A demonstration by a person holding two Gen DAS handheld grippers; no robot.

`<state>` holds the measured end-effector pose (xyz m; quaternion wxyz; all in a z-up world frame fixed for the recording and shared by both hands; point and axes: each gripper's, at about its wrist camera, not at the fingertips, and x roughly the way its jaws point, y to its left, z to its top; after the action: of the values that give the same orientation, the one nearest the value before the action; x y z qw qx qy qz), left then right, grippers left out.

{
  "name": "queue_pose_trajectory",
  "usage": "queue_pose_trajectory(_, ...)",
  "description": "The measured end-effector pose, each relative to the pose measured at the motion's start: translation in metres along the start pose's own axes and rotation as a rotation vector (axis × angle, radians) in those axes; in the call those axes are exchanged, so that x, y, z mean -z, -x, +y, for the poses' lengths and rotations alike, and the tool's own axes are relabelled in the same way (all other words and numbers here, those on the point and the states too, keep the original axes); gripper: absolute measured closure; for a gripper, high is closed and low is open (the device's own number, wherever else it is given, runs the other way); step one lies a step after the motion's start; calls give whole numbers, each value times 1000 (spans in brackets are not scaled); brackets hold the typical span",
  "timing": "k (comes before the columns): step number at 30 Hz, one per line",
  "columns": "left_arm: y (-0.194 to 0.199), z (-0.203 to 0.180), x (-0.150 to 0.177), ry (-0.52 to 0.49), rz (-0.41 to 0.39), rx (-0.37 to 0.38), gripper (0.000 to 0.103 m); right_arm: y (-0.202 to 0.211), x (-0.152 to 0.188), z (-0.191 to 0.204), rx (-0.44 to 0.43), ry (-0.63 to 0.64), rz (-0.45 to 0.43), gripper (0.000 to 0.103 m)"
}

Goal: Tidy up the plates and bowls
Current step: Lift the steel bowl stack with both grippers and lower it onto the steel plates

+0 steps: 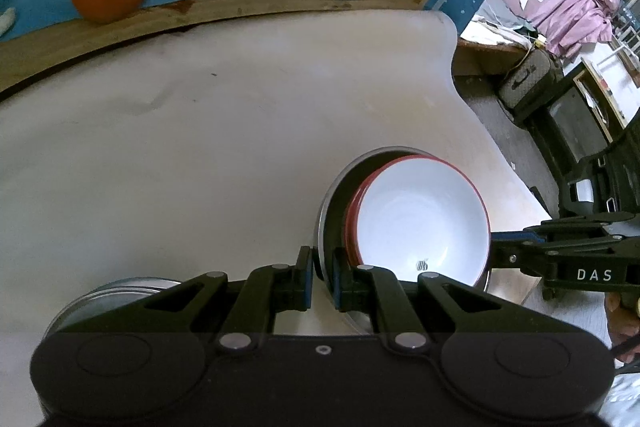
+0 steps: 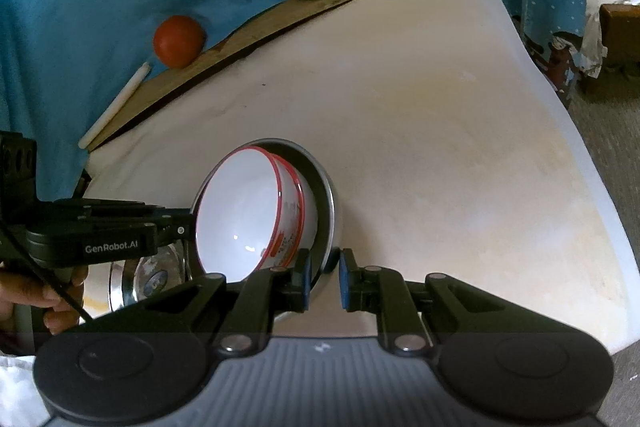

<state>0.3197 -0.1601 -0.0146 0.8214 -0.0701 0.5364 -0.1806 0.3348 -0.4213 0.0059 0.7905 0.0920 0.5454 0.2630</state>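
- Left claw (image 1: 322,277) and right claw (image 2: 324,279) each clench opposite rims of the steel plate (image 1: 326,227); it holds two nested red-rimmed bowls (image 1: 420,219) tilted above the desk (image 1: 200,147)
- Thin, stiff, slick rim; the stack probably slides if tipped further
- Right view alone shows a shiny steel bowl (image 2: 152,275) beyond; the left view alone shows another steel plate (image 1: 120,291) beneath the claw

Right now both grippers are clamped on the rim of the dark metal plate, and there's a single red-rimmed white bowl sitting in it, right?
Not quite. The left gripper and right gripper do pinch the dark metal plate by opposite edges, but it holds two nested red-rimmed white bowls, not one. The right wrist view shows the second red rim behind the first.
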Motion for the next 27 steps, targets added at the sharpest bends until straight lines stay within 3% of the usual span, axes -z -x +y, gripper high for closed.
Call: queue_pose_trajectory(27,48,38,15,118,-78,-53,95,-16,-19,40,-44,130,29,88)
